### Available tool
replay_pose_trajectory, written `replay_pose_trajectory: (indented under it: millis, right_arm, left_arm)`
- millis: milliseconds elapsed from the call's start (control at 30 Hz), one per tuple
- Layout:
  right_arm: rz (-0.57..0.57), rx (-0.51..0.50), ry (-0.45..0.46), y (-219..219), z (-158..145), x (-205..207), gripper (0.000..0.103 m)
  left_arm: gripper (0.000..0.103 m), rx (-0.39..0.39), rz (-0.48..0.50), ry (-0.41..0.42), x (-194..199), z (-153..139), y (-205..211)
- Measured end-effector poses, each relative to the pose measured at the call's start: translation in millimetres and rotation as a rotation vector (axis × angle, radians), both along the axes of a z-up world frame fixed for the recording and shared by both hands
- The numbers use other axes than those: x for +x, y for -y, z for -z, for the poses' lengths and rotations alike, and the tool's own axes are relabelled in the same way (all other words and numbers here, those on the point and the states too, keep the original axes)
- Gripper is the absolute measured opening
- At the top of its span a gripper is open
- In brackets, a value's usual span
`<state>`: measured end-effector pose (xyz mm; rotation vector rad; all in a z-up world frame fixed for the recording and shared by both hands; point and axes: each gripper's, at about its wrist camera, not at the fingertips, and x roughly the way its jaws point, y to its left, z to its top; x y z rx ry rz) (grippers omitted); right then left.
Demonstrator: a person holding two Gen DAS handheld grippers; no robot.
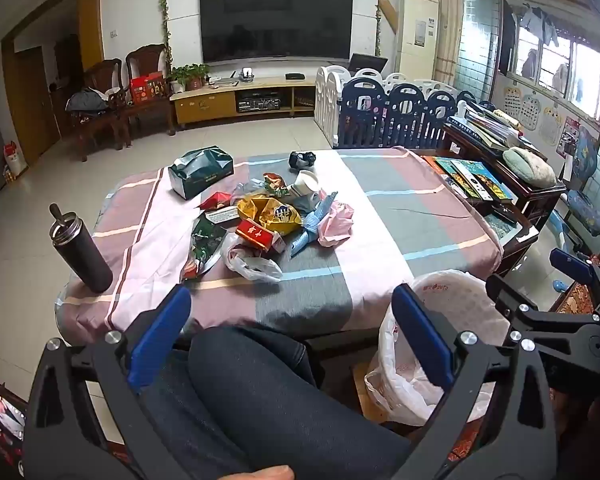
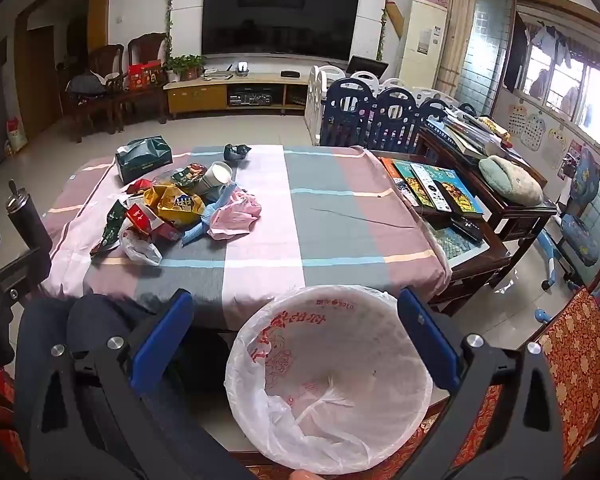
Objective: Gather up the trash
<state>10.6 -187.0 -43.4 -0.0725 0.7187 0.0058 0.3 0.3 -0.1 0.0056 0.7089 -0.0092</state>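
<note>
Indoors, trash pile (image 1: pixel 260 224) on checked tablecloth (image 1: pixel 400 216), lined bin (image 2: pixel 328 376) beside; both grippers wide open, empty.

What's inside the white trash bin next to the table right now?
Only the white liner bag shows inside the trash bin; no trash is visible. The bin's own bottom is covered by the liner.

the left tool (image 1: pixel 292 332) and right tool (image 2: pixel 296 336) look alike: black angular plastic frames with triangular cut-outs, round silver screw heads at the pivots, and flat blue pads lining each finger. the person wears dark blue denim trousers (image 1: pixel 252 392).
</note>
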Motion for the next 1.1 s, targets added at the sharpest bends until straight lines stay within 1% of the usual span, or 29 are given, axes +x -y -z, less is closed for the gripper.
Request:
replay_pose_trajectory:
  millis: [300,333,433,467,767,867,933,1100]
  right_arm:
    - [-0.001,-0.001,-0.007,0.2,0.4,0.4,0.1]
    - [-0.002,0.0,-0.008,0.6,0.2,0.8,0.1]
    - [-0.005,-0.001,-0.012,1.5,-0.7,1.8,0.1]
    - [-0.006,0.0,-0.013,-1.2,1.8,1.0,0.1]
    - [-0.003,-0.001,-0.014,-1.3,1.7,1.1,0.1]
    - [-0.003,0.0,-0.015,-1.2,1.7,0.8,0.1]
    - [-0.003,0.0,-0.016,-1.3,1.7,0.2,0.1]
    - [-0.004,0.0,-0.016,-1.1,2.4,-0.1,0.1]
  left_arm:
    - [0.1,0.001,0.014,0.003,-2.8,-0.4,-0.1]
    - [0.1,0.0,0.005,-0.005,-1.0,8.7,-4.1]
    - [0.1,0.001,0.005,-0.007,-2.1,12.6,-6.5]
    - [0.1,0.002,0.002,-0.008,-0.9,8.5,-3.4]
    - [0.1,0.002,0.002,-0.014,-1.4,9.6,-0.2]
    - [0.1,0.002,0.002,-0.016,-1.2,11.2,0.2]
    - [0.1,0.002,0.004,-0.018,-0.9,17.4,-1.0]
    - [0.1,0.003,0.002,-0.023,-1.2,19.2,-0.3]
